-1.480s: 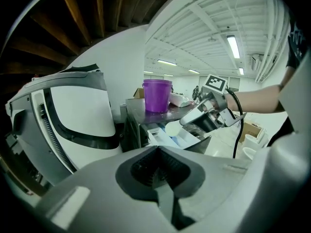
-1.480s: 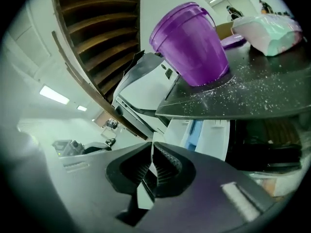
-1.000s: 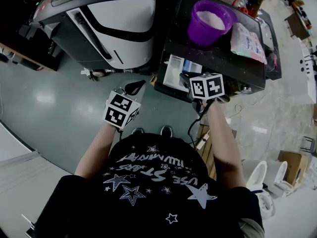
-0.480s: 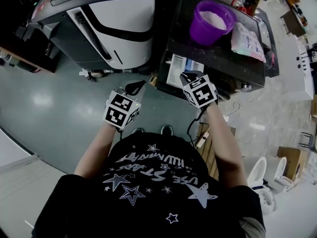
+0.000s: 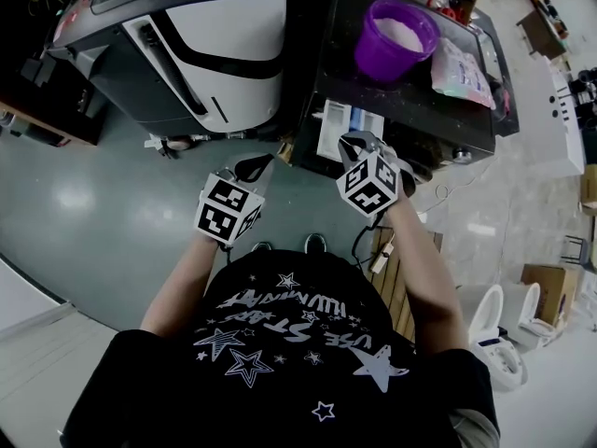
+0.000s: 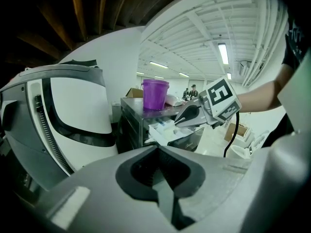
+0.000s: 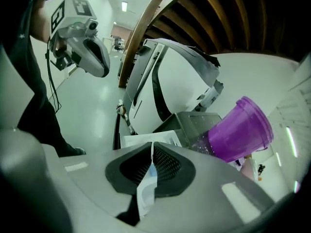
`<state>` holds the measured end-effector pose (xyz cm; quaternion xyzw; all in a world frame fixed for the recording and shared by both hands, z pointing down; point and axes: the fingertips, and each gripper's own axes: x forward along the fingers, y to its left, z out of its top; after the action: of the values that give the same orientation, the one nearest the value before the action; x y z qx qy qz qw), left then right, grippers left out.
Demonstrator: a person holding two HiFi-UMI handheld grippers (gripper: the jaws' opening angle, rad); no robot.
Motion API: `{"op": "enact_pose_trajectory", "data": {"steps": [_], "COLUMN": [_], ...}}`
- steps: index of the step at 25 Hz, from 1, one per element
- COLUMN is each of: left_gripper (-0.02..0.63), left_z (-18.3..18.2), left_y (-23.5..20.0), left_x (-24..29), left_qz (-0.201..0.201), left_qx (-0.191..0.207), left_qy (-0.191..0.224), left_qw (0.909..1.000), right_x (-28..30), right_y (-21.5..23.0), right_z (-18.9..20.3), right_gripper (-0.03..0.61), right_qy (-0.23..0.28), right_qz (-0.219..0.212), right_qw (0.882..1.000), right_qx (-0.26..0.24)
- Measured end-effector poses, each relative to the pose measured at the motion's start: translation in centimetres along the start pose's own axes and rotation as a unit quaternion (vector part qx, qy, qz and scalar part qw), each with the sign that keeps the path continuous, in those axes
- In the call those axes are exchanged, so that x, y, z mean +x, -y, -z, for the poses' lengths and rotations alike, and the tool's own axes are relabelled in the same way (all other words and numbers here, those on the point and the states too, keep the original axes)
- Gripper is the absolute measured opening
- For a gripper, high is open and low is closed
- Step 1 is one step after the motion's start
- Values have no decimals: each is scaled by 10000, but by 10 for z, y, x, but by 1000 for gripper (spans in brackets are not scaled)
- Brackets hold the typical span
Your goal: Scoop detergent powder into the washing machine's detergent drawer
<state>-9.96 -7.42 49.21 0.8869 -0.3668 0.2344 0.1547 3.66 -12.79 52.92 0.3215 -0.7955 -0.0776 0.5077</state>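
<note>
A purple bucket (image 5: 399,35) with white powder stands on the black washing machine (image 5: 420,110). The machine's white detergent drawer (image 5: 338,129) is pulled out at its front left. My right gripper (image 5: 353,146) hangs just in front of the drawer, pointing at it. In the right gripper view it (image 7: 152,147) is shut on a thin white piece (image 7: 146,188) with a blue spot, perhaps a scoop's handle; the rest is hidden. The left gripper (image 5: 252,166) is held left of the drawer over the floor, and in its own view it (image 6: 158,147) is shut and holds nothing.
A large white and black appliance (image 5: 224,35) stands left of the washing machine. A pink-printed bag (image 5: 462,68) lies right of the bucket. A black cable (image 5: 368,227) hangs from the right gripper. Wooden slats (image 5: 396,278) and white fixtures (image 5: 504,320) are at the right.
The right gripper has drawn back left and toward me, from the machine's front edge to just before the drawer, and its cube has rolled. The left gripper has stayed put.
</note>
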Motion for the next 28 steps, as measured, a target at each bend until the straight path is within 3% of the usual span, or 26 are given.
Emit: {"op": "enact_pose_trajectory", "data": {"steps": [5, 17, 22, 25, 28], "left_gripper": [0, 0, 0, 0, 0], "left_z": [2, 23, 31, 34, 37], "left_y": [-5, -18, -13, -10, -8], "left_x": [-8, -30, -32, -31, -33], "left_qz": [111, 415, 489, 520, 500], "left_qx": [79, 334, 426, 386, 318], "left_qy": [55, -26, -15, 16, 38], "left_qw": [9999, 9986, 9979, 9979, 9982], "right_x": [0, 0, -7, -14, -23], "right_y": [-5, -12, -15, -9, -3], "right_z": [-6, -8, -7, -11, -15], "right_gripper": [37, 37, 37, 37, 37], "right_qy": [-219, -818, -703, -438, -29], "right_qz": [314, 835, 752, 732, 678], "right_qw": [9979, 9878, 9940, 9956, 9887], "right_qx": [-517, -1027, -357, 376, 1336]}}
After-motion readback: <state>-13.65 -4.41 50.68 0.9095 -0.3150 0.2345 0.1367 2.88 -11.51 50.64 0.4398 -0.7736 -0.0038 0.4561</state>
